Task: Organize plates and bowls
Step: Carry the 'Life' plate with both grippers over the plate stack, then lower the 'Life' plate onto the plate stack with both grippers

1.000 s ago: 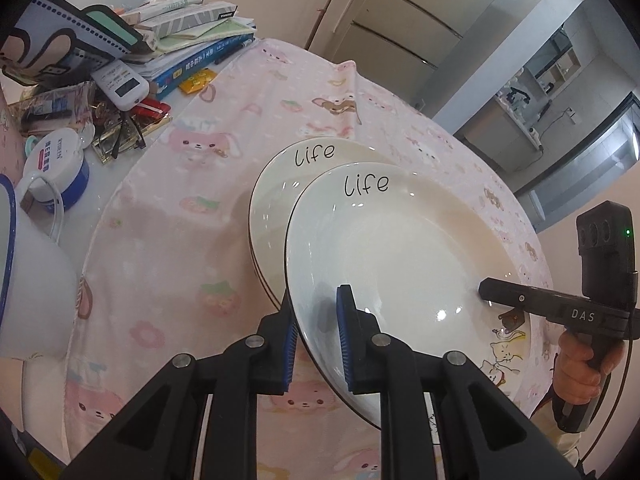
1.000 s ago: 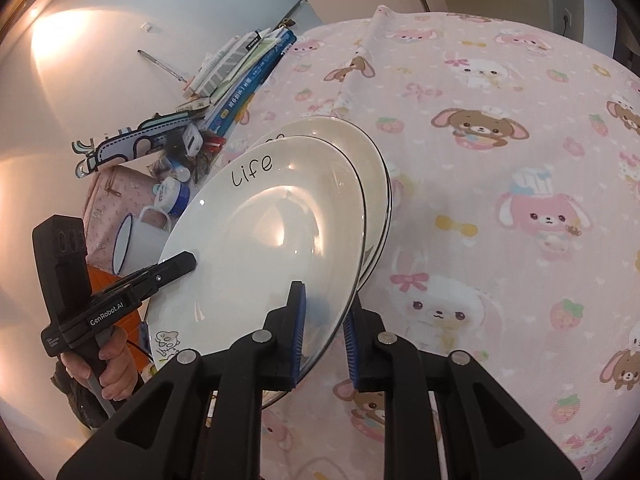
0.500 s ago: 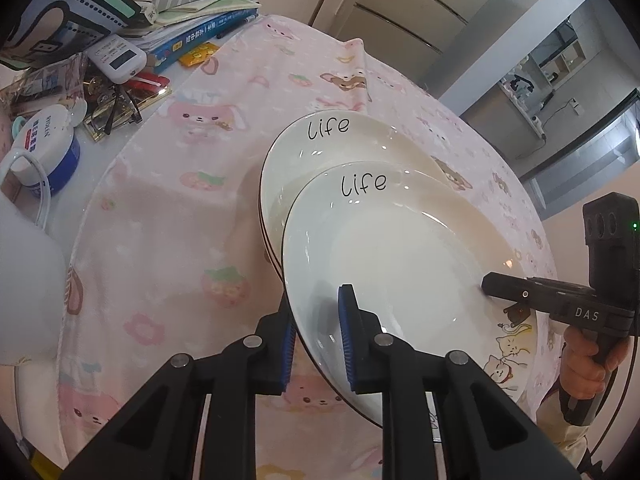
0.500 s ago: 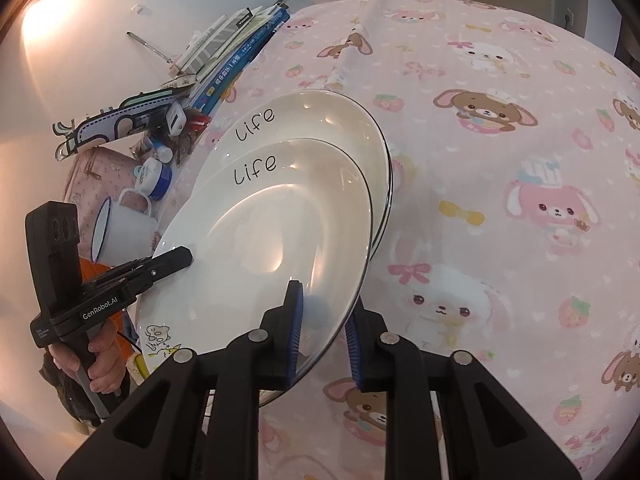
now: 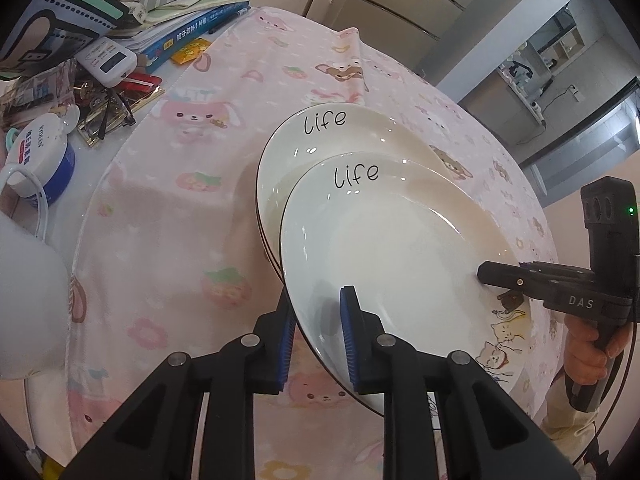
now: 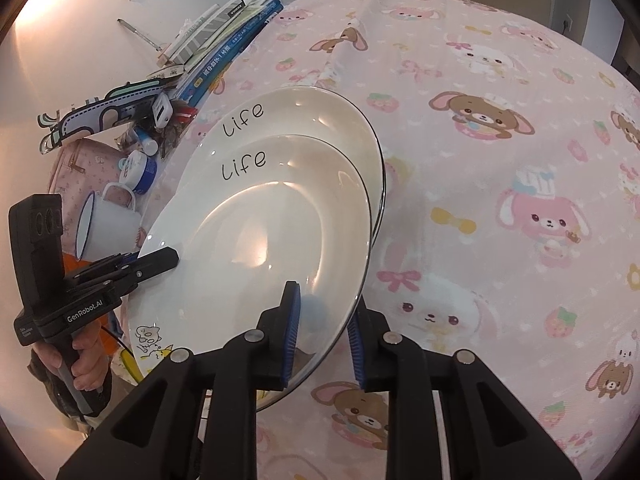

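**A:** Slid down the frame since a second ago: upper plate (image 5: 400, 264). More of lower plate (image 5: 320, 148) laid bare, with both "life" marks now plain in the right wrist view.

**B:** Agreed. Sits tilted, overlapping the lower plate's near half. Far rim touching or just above it, cannot tell which.

**A:** And left gripper (image 5: 317, 340)?

**B:** Straddles the upper plate's near rim at bottom centre of the left wrist view. One blue pad under the rim, the other on the inner face. Jaws easing apart, rim between them, pads seemingly in contact with it.

**A:** Right gripper (image 6: 322, 340)?

**B:** Much the same at bottom centre of its own view. Pinches the opposite rim, one pad on the glossy inner face, the other beneath the edge. Also seen from the side at right of the left wrist view, tip on the rim, with a hand (image 5: 588, 348) wrapped round the grip.

**A:** Where on the table?

**B:** Both plates mid-frame on the pink cartoon tablecloth (image 5: 180, 220). Well apart from the books (image 5: 192, 28) at upper left. White mug (image 6: 108, 224) at left of the right wrist view, beside the upper plate's rim.
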